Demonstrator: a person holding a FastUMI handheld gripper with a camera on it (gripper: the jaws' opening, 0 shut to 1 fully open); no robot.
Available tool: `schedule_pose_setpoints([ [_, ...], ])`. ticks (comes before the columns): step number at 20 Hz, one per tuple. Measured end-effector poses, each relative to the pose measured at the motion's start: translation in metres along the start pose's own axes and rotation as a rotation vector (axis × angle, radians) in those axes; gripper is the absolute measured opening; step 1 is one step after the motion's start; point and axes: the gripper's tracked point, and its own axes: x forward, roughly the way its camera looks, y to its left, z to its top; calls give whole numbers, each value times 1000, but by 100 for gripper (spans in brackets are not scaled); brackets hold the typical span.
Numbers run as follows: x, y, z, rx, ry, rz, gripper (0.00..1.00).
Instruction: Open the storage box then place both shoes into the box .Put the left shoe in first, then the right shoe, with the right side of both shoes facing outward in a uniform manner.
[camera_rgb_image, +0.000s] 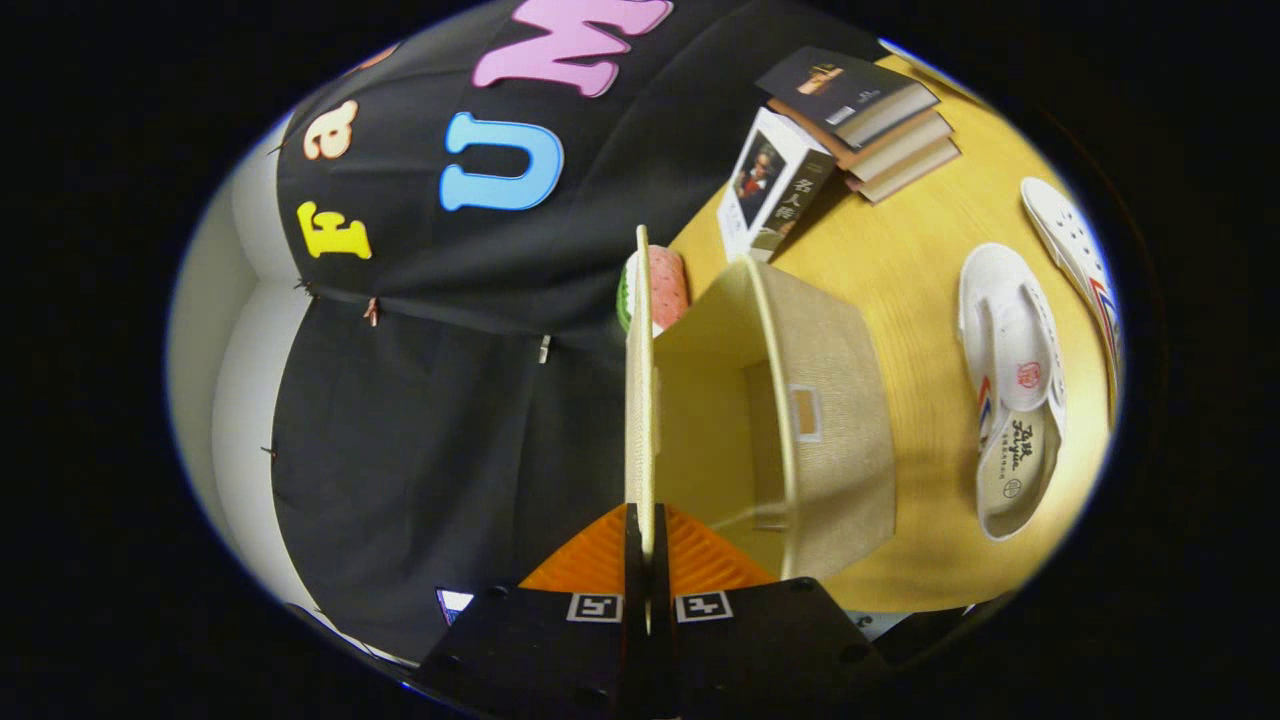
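While your gripper (641, 545) is pinching the lid (640, 390) edge-on between its orange fingers (700, 560), the storage box (800, 420) is standing open beside it. Beyond, two white shoes (1010, 390) are lying on the yellow table (900, 260), seemingly apart.

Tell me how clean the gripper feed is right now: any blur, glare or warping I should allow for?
Gripper view: sharp, no motion blur; fisheye bends the table edge and stretches the far shoe. Lighting even, no glare; soft shadow beside the storage box. The gripper, shut on the lid, shows it edge-on.
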Motion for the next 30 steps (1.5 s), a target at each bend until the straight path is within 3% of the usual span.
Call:
schedule_pose_setpoints([
  [8,93,129,-48,-139,19,98,5],
  [15,189,144,-89,-187,73,2,5],
  [21,210,146,-102,-260,59,-29,11],
  [22,212,142,-98,-284,46,-51,17],
  [25,194,106,-79,-412,-8,-207,97],
  [30,121,106,-36,-543,-140,-290,97],
])
